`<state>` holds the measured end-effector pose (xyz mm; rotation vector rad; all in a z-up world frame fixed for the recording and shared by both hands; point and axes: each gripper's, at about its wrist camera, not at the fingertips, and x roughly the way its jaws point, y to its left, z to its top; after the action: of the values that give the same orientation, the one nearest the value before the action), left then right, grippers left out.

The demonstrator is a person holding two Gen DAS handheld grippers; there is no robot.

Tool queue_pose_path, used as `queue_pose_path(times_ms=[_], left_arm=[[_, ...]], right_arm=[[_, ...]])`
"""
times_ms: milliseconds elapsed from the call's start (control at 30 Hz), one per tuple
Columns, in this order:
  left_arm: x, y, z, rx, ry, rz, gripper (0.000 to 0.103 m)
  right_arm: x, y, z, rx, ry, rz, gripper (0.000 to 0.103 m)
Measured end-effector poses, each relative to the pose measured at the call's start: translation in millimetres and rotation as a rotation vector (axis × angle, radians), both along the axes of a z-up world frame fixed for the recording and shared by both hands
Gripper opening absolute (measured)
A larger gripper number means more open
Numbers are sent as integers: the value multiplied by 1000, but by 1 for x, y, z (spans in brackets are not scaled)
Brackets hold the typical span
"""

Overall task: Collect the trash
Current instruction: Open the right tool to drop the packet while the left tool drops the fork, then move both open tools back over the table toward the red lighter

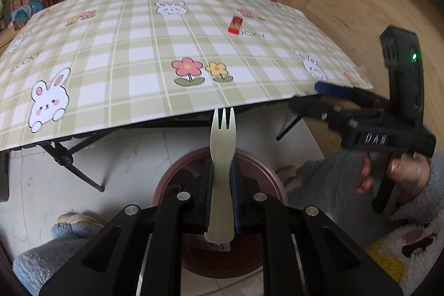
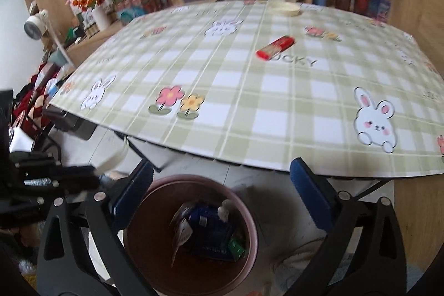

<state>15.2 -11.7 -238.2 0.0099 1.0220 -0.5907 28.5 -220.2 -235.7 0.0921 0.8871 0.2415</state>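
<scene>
My left gripper (image 1: 222, 165) is shut on a pale disposable fork (image 1: 222, 154), tines up, held above the brown trash bin (image 1: 273, 179) on the floor. My right gripper (image 2: 222, 185) is open and empty over the same bin (image 2: 249, 215), which holds a blue packet and other wrappers. The right gripper also shows in the left wrist view (image 1: 319, 99), at the table's front edge. The left gripper with the fork shows blurred in the right wrist view (image 2: 91, 171). A red wrapper (image 1: 235, 25) lies on the checked tablecloth, also seen in the right wrist view (image 2: 274, 47).
The table (image 1: 138, 52) with its green checked cloth fills the middle. A cream lid or dish (image 2: 285, 8) sits at its far edge. Shelves with boxes, cups and potted flowers stand behind. Folding table legs (image 1: 69, 160) and white floor lie below.
</scene>
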Motion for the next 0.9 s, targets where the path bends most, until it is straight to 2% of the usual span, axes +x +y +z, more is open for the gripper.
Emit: queue_pose_path(times_ms=[300,367,400,433,733,900], left_arm=[[2,-8,-8,-2,32,-22,13],[2,-9,-8,-12,31,-25,29],[3,-8,-6,-13,23,-18,53],[3,-7,-4,-18,10,-6,63],[15,24,9,-39,-64,160,83],[24,34,15,-19,-90,198,86]], right_arm=[[1,-10,-3,-22,-9,-43,97],[-1,-12,-4,-21,-6,-53,97],[-1,-14,-5,-20,-3,-60,97],[-1,-15,-5,-19,-2,-65,97],[-1,-24,-8,-7,1,-106,97],[2,-26,-10,-3,9,-105,97]])
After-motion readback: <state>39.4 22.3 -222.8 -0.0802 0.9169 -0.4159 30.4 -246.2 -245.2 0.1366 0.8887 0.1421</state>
